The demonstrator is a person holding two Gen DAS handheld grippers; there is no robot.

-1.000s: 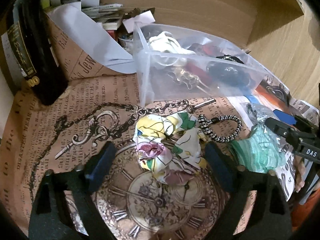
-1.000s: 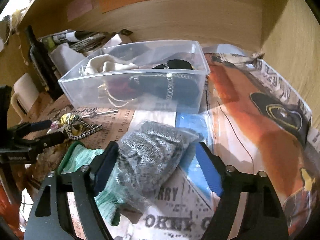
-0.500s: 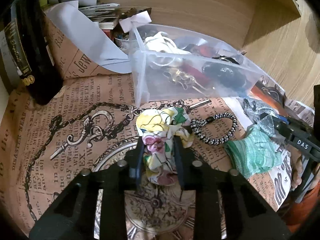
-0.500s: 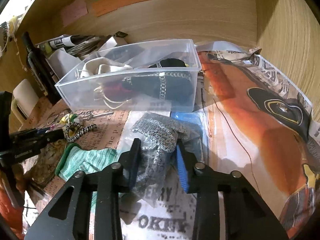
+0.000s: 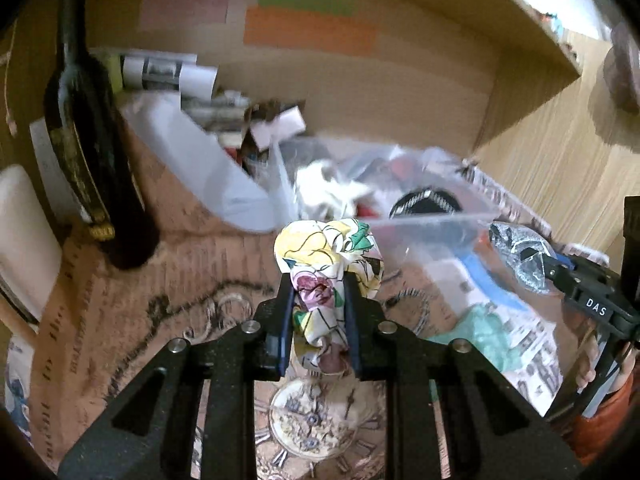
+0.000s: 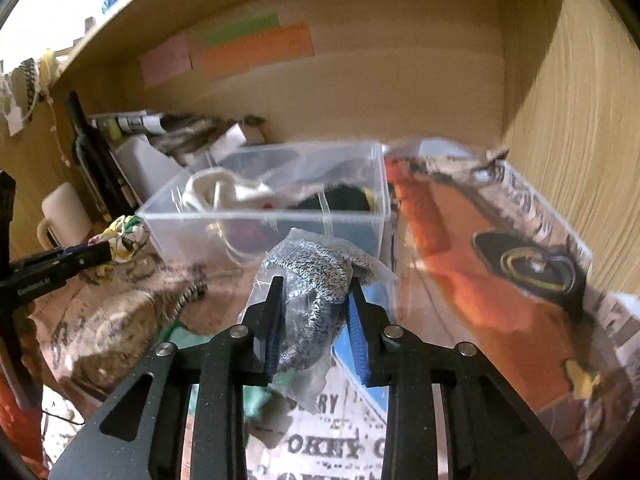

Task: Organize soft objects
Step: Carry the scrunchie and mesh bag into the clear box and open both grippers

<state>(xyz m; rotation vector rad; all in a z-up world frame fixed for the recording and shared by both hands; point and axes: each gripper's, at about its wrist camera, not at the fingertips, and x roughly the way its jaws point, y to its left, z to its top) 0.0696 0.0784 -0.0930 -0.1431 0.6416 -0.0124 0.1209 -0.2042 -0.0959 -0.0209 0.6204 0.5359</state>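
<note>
Ahead of us sits the clear rectangular plastic bin [image 6: 264,216], already holding white and dark soft items. A second ago both bundles lay on the printed paper between spread fingers; now both are clamped and lifted. Our right gripper [image 6: 316,320] pinches the grey knitted fabric in its clear plastic bag [image 6: 312,280], and our left gripper [image 5: 318,312] pinches the crumpled floral cloth [image 5: 328,256], both just short of the bin. We judge dropping in comes next.

Wooden alcove walls [image 6: 400,80] — coloured paper labels [image 6: 256,50] — warm light
</note>
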